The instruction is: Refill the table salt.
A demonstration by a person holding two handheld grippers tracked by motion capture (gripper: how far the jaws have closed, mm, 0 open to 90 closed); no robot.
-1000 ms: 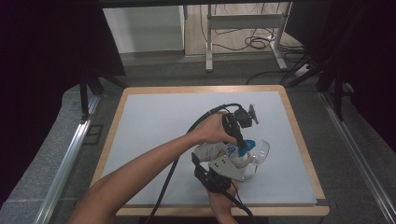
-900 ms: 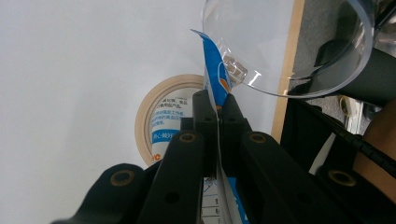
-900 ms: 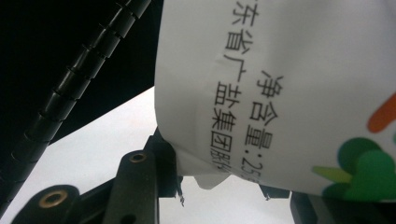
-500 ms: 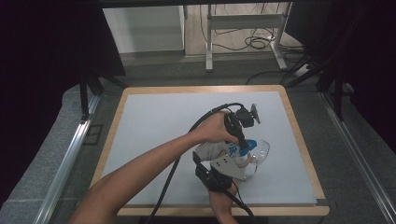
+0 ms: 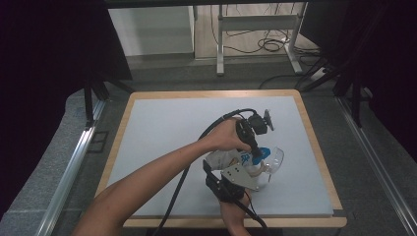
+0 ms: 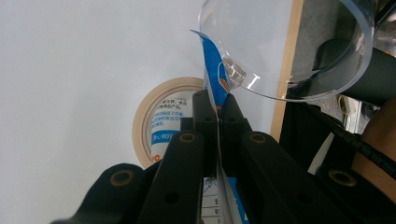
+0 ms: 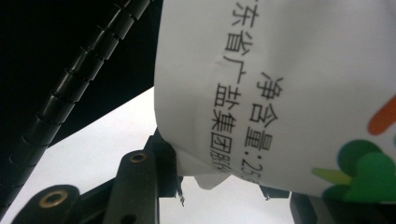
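Note:
A white pouch (image 7: 289, 93) with black print and a blue top edge (image 6: 214, 70) is held up over the table between both grippers. My left gripper (image 6: 217, 116) is shut on the pouch's thin blue-and-white edge, right beside a clear plastic bowl (image 6: 289, 51). My right gripper (image 7: 219, 182) is shut on the pouch's lower corner, its jaws on either side of the white film. From above, the left gripper (image 5: 256, 156) reaches in from the left over the pouch (image 5: 223, 158), the right gripper (image 5: 251, 169) comes up from the front edge, and the bowl (image 5: 275, 160) lies tilted just right of them.
A roll of beige tape (image 6: 161, 121) lies flat on the white table top (image 5: 167, 132) under the left gripper. The table's wooden rim (image 5: 314, 147) runs close on the right. Black cables trail from both grippers toward the front edge.

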